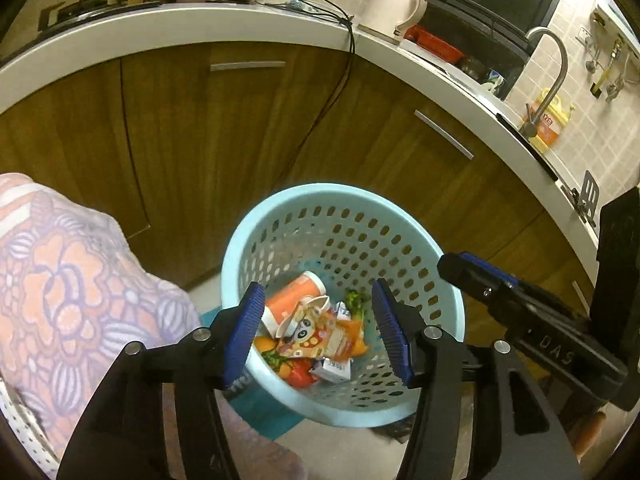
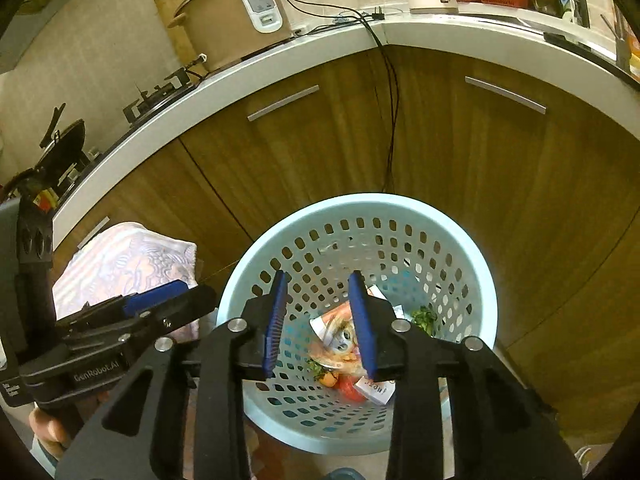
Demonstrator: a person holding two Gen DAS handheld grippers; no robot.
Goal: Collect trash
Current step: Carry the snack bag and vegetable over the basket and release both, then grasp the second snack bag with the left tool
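Note:
A light blue perforated waste basket [image 1: 416, 236] stands on the floor in front of wooden cabinets; it also shows in the right wrist view [image 2: 472, 264]. Inside lie an orange cup [image 1: 294, 294], a cartoon snack wrapper [image 1: 320, 338], a small white carton [image 1: 334, 370] and vegetable scraps [image 1: 354, 300]. The wrapper [image 2: 340, 336] and carton [image 2: 376, 390] show in the right wrist view too. My left gripper [image 1: 316, 334] is open and empty above the basket. My right gripper [image 2: 320, 322] is open and empty above it, and it also shows at the right of the left wrist view [image 1: 476, 276].
A floral cloth [image 1: 64, 280] lies to the left of the basket, also in the right wrist view [image 2: 132, 260]. A white countertop [image 2: 320, 46] carries a rice cooker [image 2: 236, 12], a kettle [image 1: 400, 6] and a stove [image 2: 156, 94]. A black cable [image 2: 394, 120] hangs down the cabinet. A tap [image 1: 552, 80] stands at the right.

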